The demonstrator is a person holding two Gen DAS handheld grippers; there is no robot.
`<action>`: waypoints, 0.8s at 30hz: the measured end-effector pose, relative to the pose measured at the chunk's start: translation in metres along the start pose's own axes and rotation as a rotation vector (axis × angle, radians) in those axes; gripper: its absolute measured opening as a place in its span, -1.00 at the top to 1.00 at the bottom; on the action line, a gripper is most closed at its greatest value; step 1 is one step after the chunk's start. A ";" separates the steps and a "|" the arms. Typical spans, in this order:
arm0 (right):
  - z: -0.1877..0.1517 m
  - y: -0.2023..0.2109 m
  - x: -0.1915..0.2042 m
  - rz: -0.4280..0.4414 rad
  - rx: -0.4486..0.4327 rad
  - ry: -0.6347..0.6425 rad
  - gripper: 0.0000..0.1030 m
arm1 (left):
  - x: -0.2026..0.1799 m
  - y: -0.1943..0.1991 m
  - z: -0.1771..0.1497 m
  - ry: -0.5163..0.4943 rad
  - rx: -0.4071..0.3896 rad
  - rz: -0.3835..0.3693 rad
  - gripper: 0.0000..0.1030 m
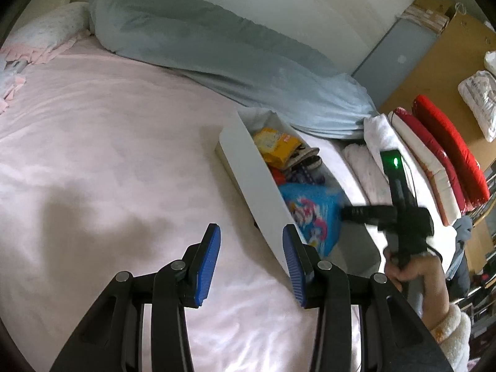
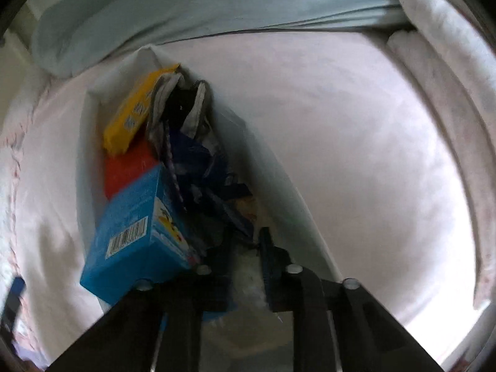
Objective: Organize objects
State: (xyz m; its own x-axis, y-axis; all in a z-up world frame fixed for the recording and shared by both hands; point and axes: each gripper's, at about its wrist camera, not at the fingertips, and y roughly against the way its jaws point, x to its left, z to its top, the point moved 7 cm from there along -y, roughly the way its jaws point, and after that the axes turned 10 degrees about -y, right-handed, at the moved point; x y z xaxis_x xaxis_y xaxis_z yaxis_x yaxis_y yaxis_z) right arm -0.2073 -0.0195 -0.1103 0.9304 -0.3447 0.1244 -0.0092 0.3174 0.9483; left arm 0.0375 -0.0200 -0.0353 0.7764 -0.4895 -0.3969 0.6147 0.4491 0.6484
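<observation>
A long white box (image 1: 248, 167) lies on the pink bed sheet (image 1: 108, 124). Inside it are a yellow snack packet (image 1: 272, 144), a blue cartoon carton (image 1: 313, 214), a red item and dark wrappers. My left gripper (image 1: 251, 229) is open over the sheet, with nothing between its blue pads, just beside the box's near wall. My right gripper (image 2: 246, 238) points down into the box (image 2: 279, 170), next to the blue carton (image 2: 136, 226) and below the yellow packet (image 2: 136, 114). Its jaws stand close together. The blur hides whether they pinch the pale wrapper under them.
A rolled grey-blue duvet (image 1: 217, 46) lies along the wall behind the box. Folded white bedding (image 1: 365, 161) and red cushions (image 1: 446, 142) are stacked to the right. A frilled pillow (image 1: 46, 37) is at the far left. A hand (image 1: 406, 272) holds the right gripper.
</observation>
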 end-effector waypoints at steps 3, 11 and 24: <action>0.017 -0.003 0.006 0.091 -0.056 0.012 0.75 | 0.001 -0.004 0.000 -0.004 0.007 0.015 0.21; 0.025 -0.032 -0.001 0.416 0.054 -0.192 0.64 | -0.005 -0.012 0.002 0.006 0.007 0.004 0.22; -0.001 0.027 -0.007 0.002 0.046 -0.044 0.53 | -0.009 0.002 0.002 -0.027 0.011 0.008 0.21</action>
State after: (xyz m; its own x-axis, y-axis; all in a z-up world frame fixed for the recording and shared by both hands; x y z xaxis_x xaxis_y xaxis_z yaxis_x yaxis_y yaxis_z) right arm -0.2140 -0.0081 -0.0861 0.9134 -0.3831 0.1376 -0.0284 0.2773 0.9604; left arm 0.0312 -0.0164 -0.0295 0.7773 -0.5056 -0.3743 0.6066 0.4448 0.6589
